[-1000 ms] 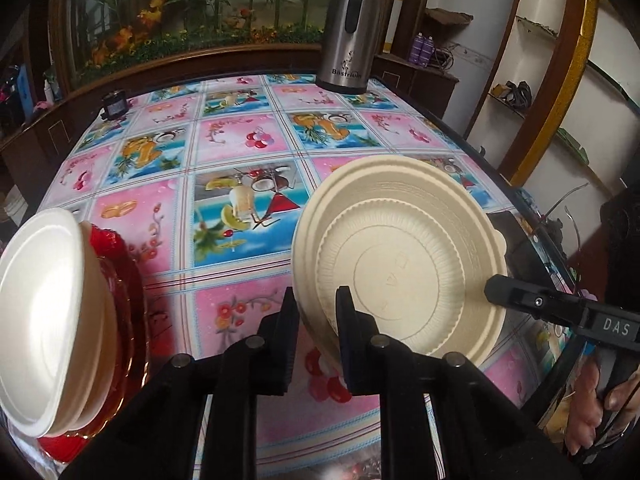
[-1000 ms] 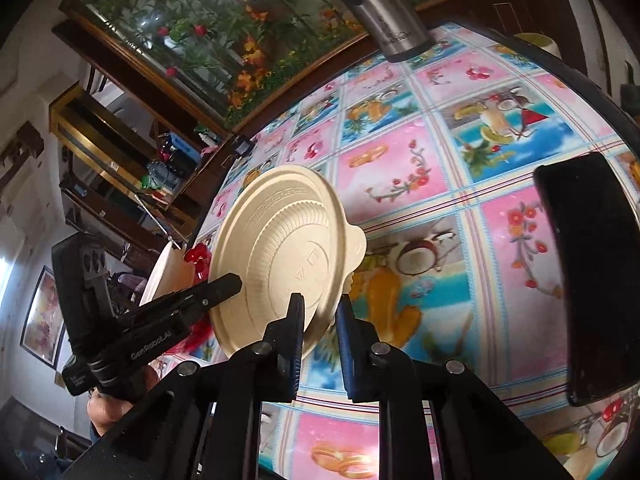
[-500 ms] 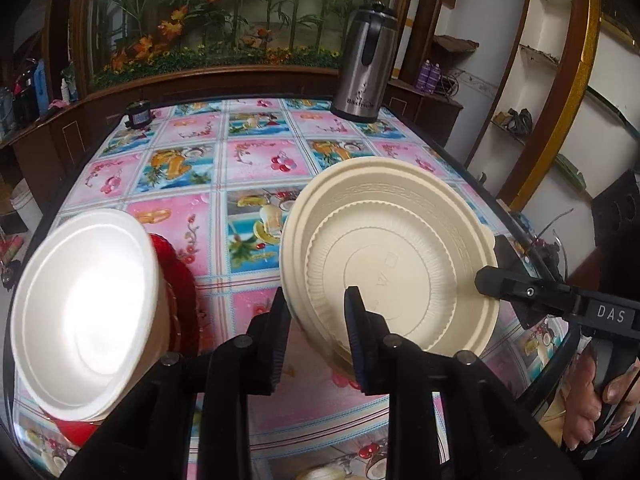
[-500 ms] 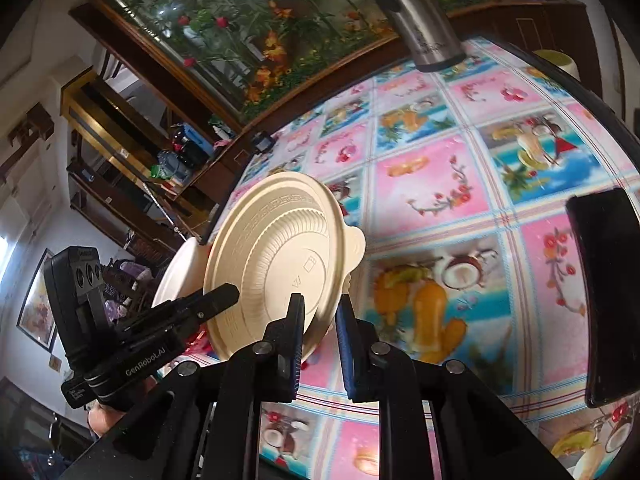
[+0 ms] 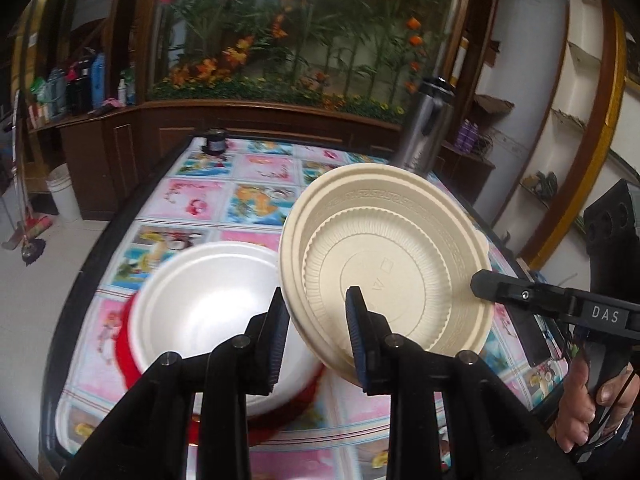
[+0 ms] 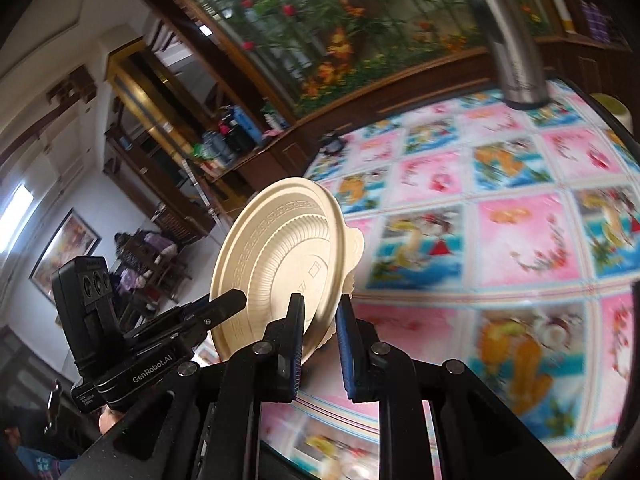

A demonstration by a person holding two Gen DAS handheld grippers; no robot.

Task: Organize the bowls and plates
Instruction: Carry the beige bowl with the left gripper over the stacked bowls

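Both tongs have the beige plates in the air, tilted almost on edge. Left gripper (image 5: pixel 316 336): jaws a little apart with the near rim of the beige plate stack (image 5: pixel 384 264) between them, pads look pressed on that rim, so clamped on it. Looks like more than one nested plate, count unclear. Right gripper (image 6: pixel 318 338): jaws close together, pinching the opposite rim of the same stack (image 6: pixel 280 268); from the left view its finger tip lands on the stack's right edge.

Step in hand, my read: carrying the beige stack over toward the pile on the left. Next move calls for leveling the stack, centring it above the target, lowering, then letting go with both tongs together so it doesn't tip. Whether it goes onto the white bowl or beside it, cannot tell.

Just left of and below the left tongs: white bowl (image 5: pixel 208 300), empty, sitting inside or on a red dish (image 5: pixel 128 344); only the red rim shows, blurred. Nothing else visible in either.

Beyond the tongs: table with fruit-print cloth (image 5: pixel 208 196), bare around the middle. Dark flat object (image 5: pixel 532 336) lies right of the stack, under the right tongs. Farther off, steel thermos (image 5: pixel 426 128) stands at the far right edge, small dark jar (image 5: pixel 216 142) at the far left edge. Person's hand (image 5: pixel 592 404) holds the right tongs' grip.
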